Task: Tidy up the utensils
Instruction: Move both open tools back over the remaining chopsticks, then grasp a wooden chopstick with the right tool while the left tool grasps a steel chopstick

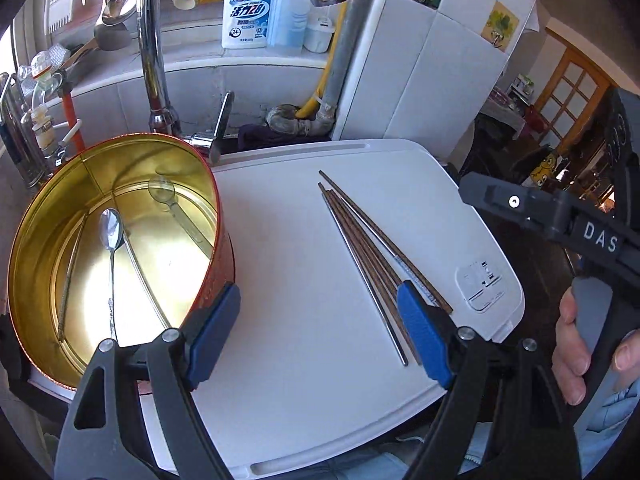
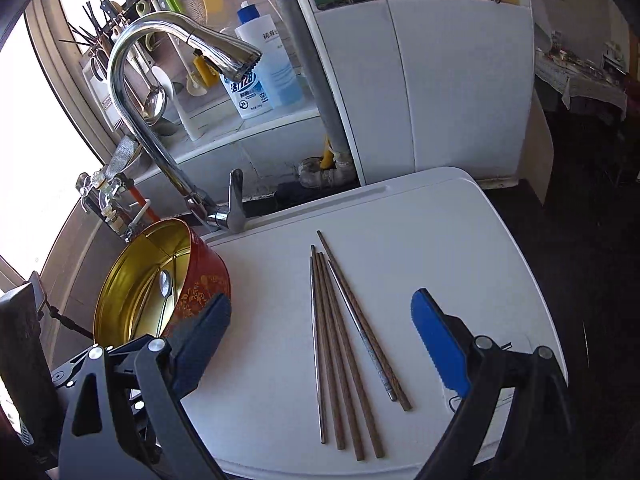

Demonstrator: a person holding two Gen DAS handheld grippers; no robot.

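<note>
Several wooden and metal chopsticks (image 1: 360, 248) (image 2: 340, 340) lie fanned out on a white board (image 1: 288, 360) (image 2: 460, 240). At the left stands a round red tin (image 1: 120, 240) (image 2: 160, 284) with a gold inside, and a metal spoon (image 1: 110, 232) lies in it. My left gripper (image 1: 320, 336) hangs open above the board; its left pad is by the tin's wall and its right pad covers the chopsticks' near ends. My right gripper (image 2: 320, 344) is open and straddles the chopsticks from above, holding nothing. Its body (image 1: 560, 220) shows at the right, gripped by a hand (image 1: 572, 340).
A chrome tap (image 1: 154, 60) (image 2: 160, 120) arches over the tin from behind. Detergent bottles (image 1: 248, 8) (image 2: 260, 72) stand on the ledge, hanging tools (image 1: 116, 0) at the left. A white cabinet (image 2: 440, 80) rises behind the board. The board's right edge drops to dark floor.
</note>
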